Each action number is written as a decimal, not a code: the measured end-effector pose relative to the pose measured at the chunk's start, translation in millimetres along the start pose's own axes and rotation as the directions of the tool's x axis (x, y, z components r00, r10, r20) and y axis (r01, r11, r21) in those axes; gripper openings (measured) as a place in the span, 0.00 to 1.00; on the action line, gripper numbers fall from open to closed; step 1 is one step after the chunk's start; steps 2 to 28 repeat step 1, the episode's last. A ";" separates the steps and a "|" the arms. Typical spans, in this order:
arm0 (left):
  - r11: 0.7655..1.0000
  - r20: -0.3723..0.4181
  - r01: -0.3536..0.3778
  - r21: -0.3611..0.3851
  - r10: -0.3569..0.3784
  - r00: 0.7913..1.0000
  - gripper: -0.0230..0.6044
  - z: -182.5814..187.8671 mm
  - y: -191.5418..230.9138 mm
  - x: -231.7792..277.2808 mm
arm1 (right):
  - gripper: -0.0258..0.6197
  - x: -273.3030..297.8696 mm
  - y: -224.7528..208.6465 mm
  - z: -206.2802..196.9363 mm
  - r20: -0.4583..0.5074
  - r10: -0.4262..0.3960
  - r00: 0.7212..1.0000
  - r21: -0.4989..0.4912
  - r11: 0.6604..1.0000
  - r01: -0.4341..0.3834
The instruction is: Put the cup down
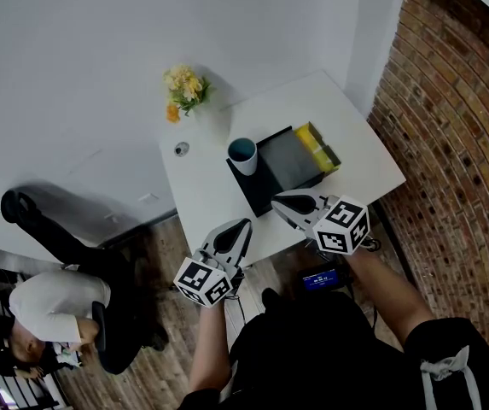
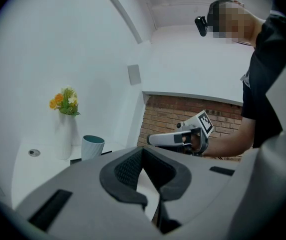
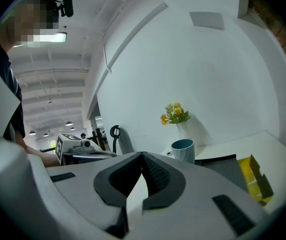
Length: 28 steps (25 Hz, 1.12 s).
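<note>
A pale cup (image 1: 242, 155) with a teal inside stands upright on the white table (image 1: 201, 195), at the left corner of a black tray (image 1: 288, 167). It also shows in the left gripper view as the cup (image 2: 93, 146) and in the right gripper view as the cup (image 3: 183, 150). My left gripper (image 1: 246, 224) hangs off the table's near edge, shut and empty, its jaws meeting at the tip (image 2: 143, 149). My right gripper (image 1: 276, 200) hovers over the table's near edge short of the tray, also shut with nothing in it (image 3: 143, 155). Neither touches the cup.
A white vase of yellow flowers (image 1: 186, 92) and a small round disc (image 1: 181, 149) sit behind the cup. A yellow box (image 1: 317, 148) lies on the tray's far end. A brick wall (image 1: 457, 101) stands on the right, and a black chair (image 1: 39, 220) and a seated person (image 1: 48, 314) are on the left.
</note>
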<state>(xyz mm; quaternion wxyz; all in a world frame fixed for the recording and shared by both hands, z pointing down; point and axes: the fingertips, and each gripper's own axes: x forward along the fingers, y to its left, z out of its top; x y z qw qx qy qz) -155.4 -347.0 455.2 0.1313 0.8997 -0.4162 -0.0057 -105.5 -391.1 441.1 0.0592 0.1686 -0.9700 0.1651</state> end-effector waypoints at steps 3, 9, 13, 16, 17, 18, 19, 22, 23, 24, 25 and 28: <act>1.000 0.000 -0.001 0.000 0.001 1.000 0.05 0.2 0.4 -0.2 | 0.06 0.3 0.0 0.1 0.000 -0.001 1.000 0.000 1.000 0.001; 1.000 0.000 -0.001 0.000 0.001 1.000 0.05 0.2 0.4 -0.2 | 0.06 0.3 0.0 0.1 0.000 -0.001 1.000 0.000 1.000 0.001; 1.000 0.000 -0.001 0.000 0.001 1.000 0.05 0.2 0.4 -0.2 | 0.06 0.3 0.0 0.1 0.000 -0.001 1.000 0.000 1.000 0.001; 1.000 0.000 -0.001 0.000 0.001 1.000 0.05 0.2 0.4 -0.2 | 0.06 0.3 0.0 0.1 0.000 -0.001 1.000 0.000 1.000 0.001; 1.000 0.000 -0.001 0.000 0.001 1.000 0.05 0.2 0.4 -0.2 | 0.06 0.3 0.0 0.1 0.000 -0.001 1.000 0.000 1.000 0.001; 1.000 0.000 -0.001 0.000 0.001 1.000 0.05 0.2 0.4 -0.2 | 0.06 0.3 0.0 0.1 0.000 -0.001 1.000 0.000 1.000 0.001; 1.000 0.000 -0.001 0.000 0.001 1.000 0.05 0.2 0.4 -0.2 | 0.06 0.3 0.0 0.1 0.000 -0.001 1.000 0.000 1.000 0.001; 1.000 0.000 -0.001 0.000 0.001 1.000 0.05 0.2 0.4 -0.2 | 0.06 0.3 0.0 0.1 0.000 -0.001 1.000 0.000 1.000 0.001; 1.000 0.000 -0.001 0.000 0.001 1.000 0.05 0.2 0.4 -0.2 | 0.06 0.3 0.0 0.1 0.000 -0.001 1.000 0.000 1.000 0.001; 1.000 0.000 -0.001 0.000 0.001 1.000 0.05 0.2 0.4 -0.2 | 0.06 0.3 0.0 0.1 0.000 -0.001 1.000 0.000 1.000 0.001; 1.000 0.000 -0.001 0.000 0.001 1.000 0.05 0.2 0.4 -0.2 | 0.06 0.3 0.0 0.1 0.000 -0.001 1.000 0.000 1.000 0.001; 1.000 0.000 -0.001 0.000 0.001 1.000 0.05 0.2 0.4 -0.2 | 0.06 0.3 0.0 0.1 0.000 -0.001 1.000 0.000 1.000 0.001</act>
